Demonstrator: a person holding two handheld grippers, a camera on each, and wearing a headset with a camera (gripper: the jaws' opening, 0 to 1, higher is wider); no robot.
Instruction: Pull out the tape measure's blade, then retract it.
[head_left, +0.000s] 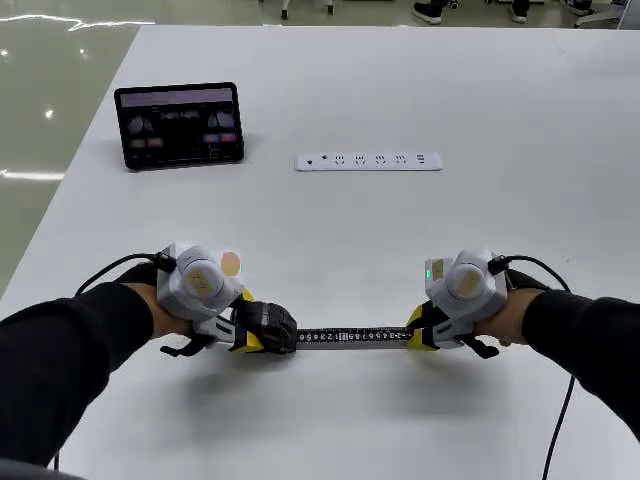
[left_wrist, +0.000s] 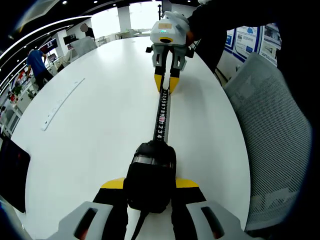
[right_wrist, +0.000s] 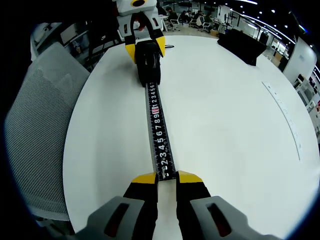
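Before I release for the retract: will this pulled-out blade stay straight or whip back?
The blade lies straight along the table, so probably stiff at this span. Freed from the right gripper, it would likely snap toward the case.

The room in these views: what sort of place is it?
Likely an open-plan office or lab: a long white table with a power strip, a mesh chair, and a person among other desks.

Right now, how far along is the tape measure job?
Done: the blade is pulled partway out of the case and runs straight between the two grippers. In hand: the left gripper clamps the case and the right gripper pinches the blade's tip. Left: possibly more pulling, then retracting the blade, not yet done.
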